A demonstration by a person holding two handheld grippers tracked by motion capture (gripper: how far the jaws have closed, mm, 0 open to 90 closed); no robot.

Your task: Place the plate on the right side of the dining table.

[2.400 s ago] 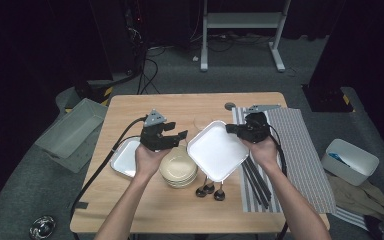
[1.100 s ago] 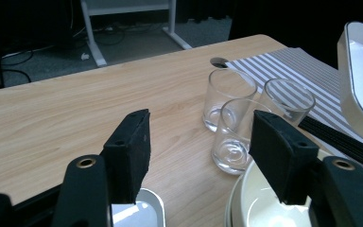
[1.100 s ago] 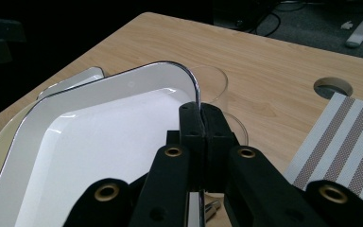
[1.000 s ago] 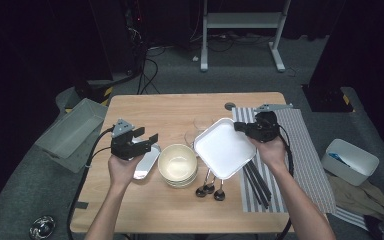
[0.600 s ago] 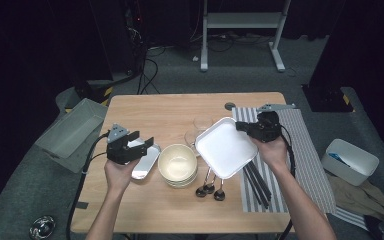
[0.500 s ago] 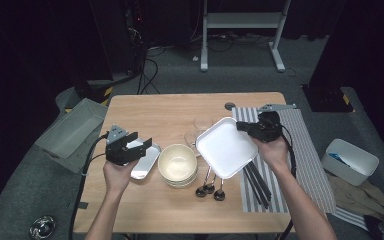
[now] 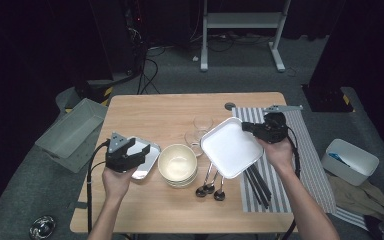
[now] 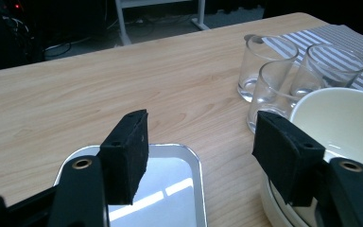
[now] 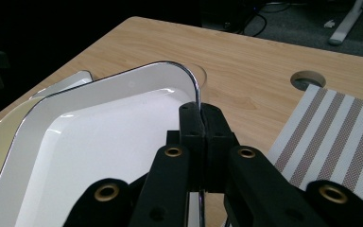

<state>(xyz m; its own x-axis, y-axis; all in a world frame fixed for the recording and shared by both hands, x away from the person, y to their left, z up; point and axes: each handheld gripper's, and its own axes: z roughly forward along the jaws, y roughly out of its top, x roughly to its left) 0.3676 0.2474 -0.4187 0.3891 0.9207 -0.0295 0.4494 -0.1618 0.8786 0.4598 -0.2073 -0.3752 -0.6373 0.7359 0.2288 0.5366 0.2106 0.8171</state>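
The large white square tray point(image 7: 231, 147) is clamped by its rim between the fully closed jaws of the right gripper point(image 7: 250, 128) and is carried tilted above the table point(image 7: 180, 107), its low edge over the spoons point(image 7: 209, 188) and the black chopsticks point(image 7: 256, 182) that lie on the striped mat point(image 7: 310, 150). Compared with the view of a second ago, this gripper and its tray are found in much the same place. The left gripper point(image 7: 144, 153) has been shifted towards the person and lowered; it is now held just above the small shiny metal tray point(image 8: 170, 184), with its jaws spread wide and nothing between them. In the left gripper view, one pad point(image 8: 125, 153) is seen over the near part of that tray, while the other pad point(image 8: 283, 153) is set in front of the cream bowls point(image 8: 340, 118), which are stacked just to the side. Beyond the jaws, three clear glasses point(image 8: 283, 78) are grouped together. From this change it is judged that the metal tray is being approached for a grasp at its edge; no contact with it is yet made, so the jaws remain to be brought down around the rim and closed.
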